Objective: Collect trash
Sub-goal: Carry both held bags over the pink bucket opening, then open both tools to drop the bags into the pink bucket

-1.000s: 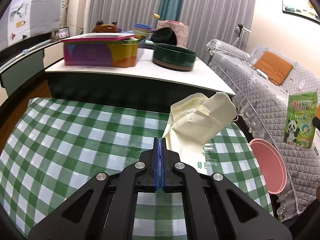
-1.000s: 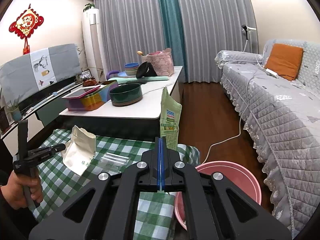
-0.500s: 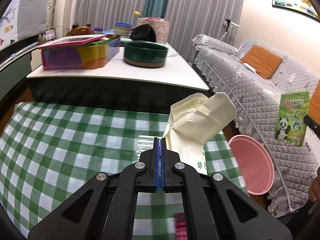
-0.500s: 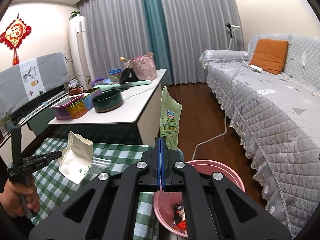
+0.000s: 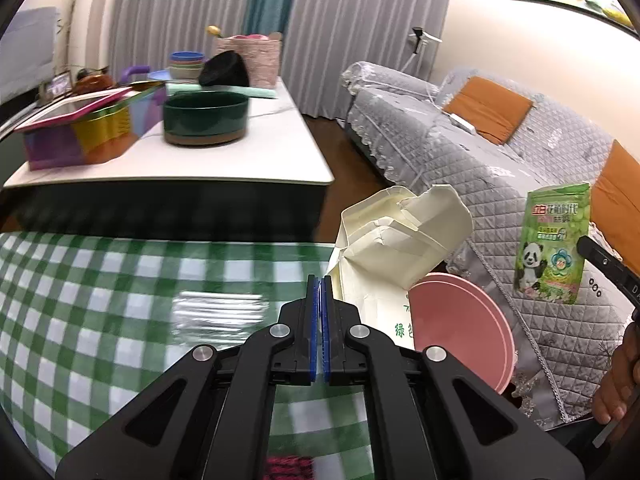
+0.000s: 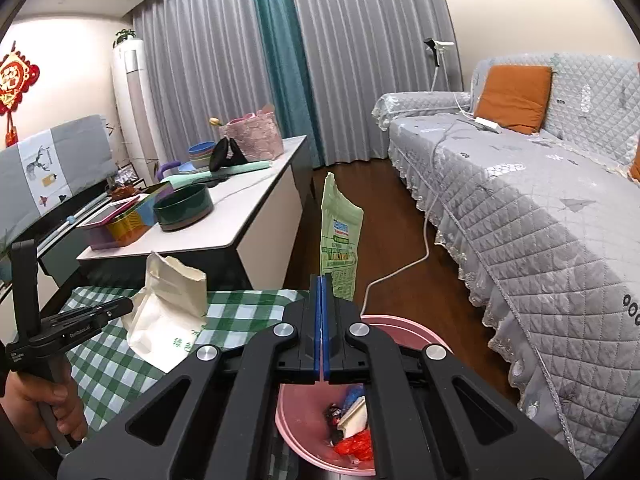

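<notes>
two grippers are each pinching trash with their jaws closed flat. the left gripper [image 5: 319,280] is clamping the lower edge of a crumpled cream paper bag [image 5: 394,240] that is sticking up over the edge of the green checked surface [image 5: 100,300]. the right gripper [image 6: 322,280] is holding a green snack pouch [image 6: 338,236] upright above the pink bin [image 6: 404,326], which is already holding wrappers. open wooden floor [image 6: 400,248] is lying between the white coffee table [image 6: 224,232] and the grey sofa [image 6: 540,220].
</notes>
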Demonstrator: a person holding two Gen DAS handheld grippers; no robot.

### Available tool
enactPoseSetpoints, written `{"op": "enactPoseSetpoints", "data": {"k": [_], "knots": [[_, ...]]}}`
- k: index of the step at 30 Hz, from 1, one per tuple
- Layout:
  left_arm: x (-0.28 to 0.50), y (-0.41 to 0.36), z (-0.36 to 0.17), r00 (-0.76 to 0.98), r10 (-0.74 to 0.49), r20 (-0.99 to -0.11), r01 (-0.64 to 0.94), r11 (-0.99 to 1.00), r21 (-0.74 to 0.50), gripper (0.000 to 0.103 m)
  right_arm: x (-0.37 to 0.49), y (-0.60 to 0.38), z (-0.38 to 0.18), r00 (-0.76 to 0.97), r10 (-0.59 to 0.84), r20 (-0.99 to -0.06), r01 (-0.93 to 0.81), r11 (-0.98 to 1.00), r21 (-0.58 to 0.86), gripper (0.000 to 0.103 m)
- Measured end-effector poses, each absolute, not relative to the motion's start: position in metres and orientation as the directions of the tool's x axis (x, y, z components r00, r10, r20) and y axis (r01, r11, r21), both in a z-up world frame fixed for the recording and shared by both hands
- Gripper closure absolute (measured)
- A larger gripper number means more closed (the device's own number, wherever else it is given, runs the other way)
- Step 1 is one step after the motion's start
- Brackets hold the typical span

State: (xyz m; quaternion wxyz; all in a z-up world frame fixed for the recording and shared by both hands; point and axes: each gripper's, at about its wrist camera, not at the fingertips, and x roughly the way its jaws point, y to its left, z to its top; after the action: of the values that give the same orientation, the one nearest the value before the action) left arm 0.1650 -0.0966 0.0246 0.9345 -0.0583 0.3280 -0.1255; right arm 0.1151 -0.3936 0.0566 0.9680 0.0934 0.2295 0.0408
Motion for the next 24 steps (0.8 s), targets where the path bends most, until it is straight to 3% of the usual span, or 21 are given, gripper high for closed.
{"op": "enactPoseSetpoints", "data": {"k": [24], "knots": [[0.195, -0.208, 0.007, 0.674, -0.366, -0.641, 0.361, 0.921, -0.146, 0.102, 0.126, -0.422, 0.041, 0.855, 0.046, -0.516, 0.073, 0.975, 0.208, 0.102]]}}
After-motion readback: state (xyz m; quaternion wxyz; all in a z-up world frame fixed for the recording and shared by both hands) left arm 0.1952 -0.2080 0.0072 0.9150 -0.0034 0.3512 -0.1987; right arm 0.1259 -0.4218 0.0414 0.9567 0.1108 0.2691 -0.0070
